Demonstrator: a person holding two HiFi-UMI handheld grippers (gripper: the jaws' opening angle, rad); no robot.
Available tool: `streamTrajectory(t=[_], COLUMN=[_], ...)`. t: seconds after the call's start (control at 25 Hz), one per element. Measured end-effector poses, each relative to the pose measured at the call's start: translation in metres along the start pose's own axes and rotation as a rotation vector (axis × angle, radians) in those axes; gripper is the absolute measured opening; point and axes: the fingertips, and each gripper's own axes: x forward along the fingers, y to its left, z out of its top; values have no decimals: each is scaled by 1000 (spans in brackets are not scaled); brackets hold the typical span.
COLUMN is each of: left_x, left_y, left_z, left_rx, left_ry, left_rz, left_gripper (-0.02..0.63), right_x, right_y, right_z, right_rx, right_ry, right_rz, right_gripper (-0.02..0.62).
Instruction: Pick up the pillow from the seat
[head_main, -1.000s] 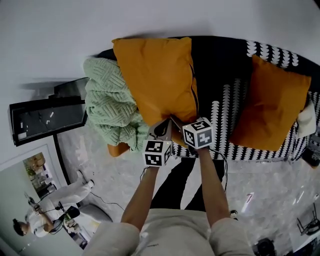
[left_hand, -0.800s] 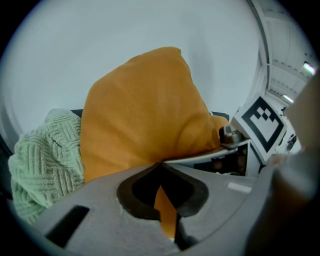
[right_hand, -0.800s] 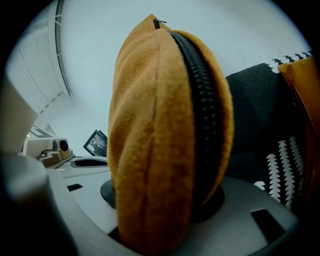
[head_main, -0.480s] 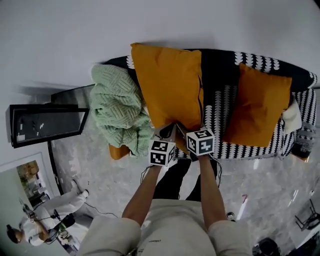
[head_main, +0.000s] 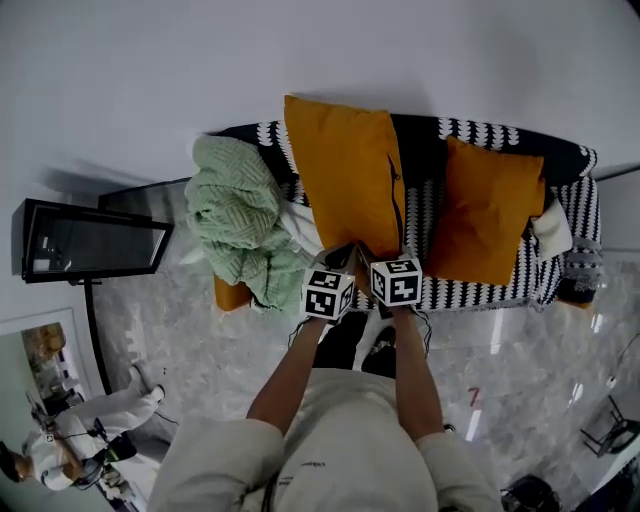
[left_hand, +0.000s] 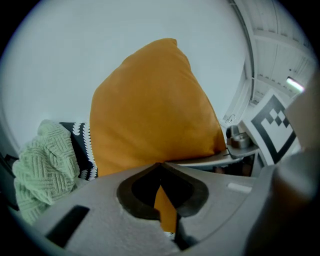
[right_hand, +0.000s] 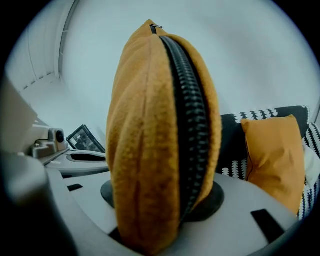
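Note:
I hold an orange pillow (head_main: 345, 175) upright in front of the black-and-white patterned sofa (head_main: 470, 292). Both grippers grip its near lower edge. My left gripper (head_main: 338, 258) is shut on a thin fold of the orange fabric (left_hand: 165, 210), and the pillow (left_hand: 150, 105) fills the view beyond the left gripper (left_hand: 162, 200). My right gripper (head_main: 368, 257) is shut on the thick zipper edge. In the right gripper view the pillow (right_hand: 145, 145) stands edge-on between the jaws of the right gripper (right_hand: 160, 220), with its black zipper (right_hand: 192, 130) facing me.
A second orange pillow (head_main: 485, 210) leans on the sofa's right half. A green knitted blanket (head_main: 240, 220) is heaped on the left end. A black-framed glass piece (head_main: 90, 245) stands to the left. A person (head_main: 70, 440) is at the lower left, on the marble floor.
Both grippers have risen with the pillow and drawn back from the sofa. The pillow now hangs higher against the sofa's back, and more of the sofa shows.

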Motion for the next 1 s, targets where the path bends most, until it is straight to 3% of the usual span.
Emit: streamTrajectory(t=[0.12,0.36,0.72,1.0], left_x=[-19,-50,-108,-131], left_y=[-25,-89,-133,-173], left_z=[8,10,-2,-21], left_rx=[-39,-27,-32,37], left_ry=[-22,-71,-161,-175], left_rz=[-18,-41,11,12], left_gripper=[9,9,9,9], right_x=[-37,-110,-189,-236], right_y=[4,0,-16,-31], right_z=[-2,-14,-54,-79], right_rx=[3,6,106,127], right_ry=[-19,-83,-169,-211], right_rz=[-32,-88,-163,-196], right_gripper=[222,222,224,224])
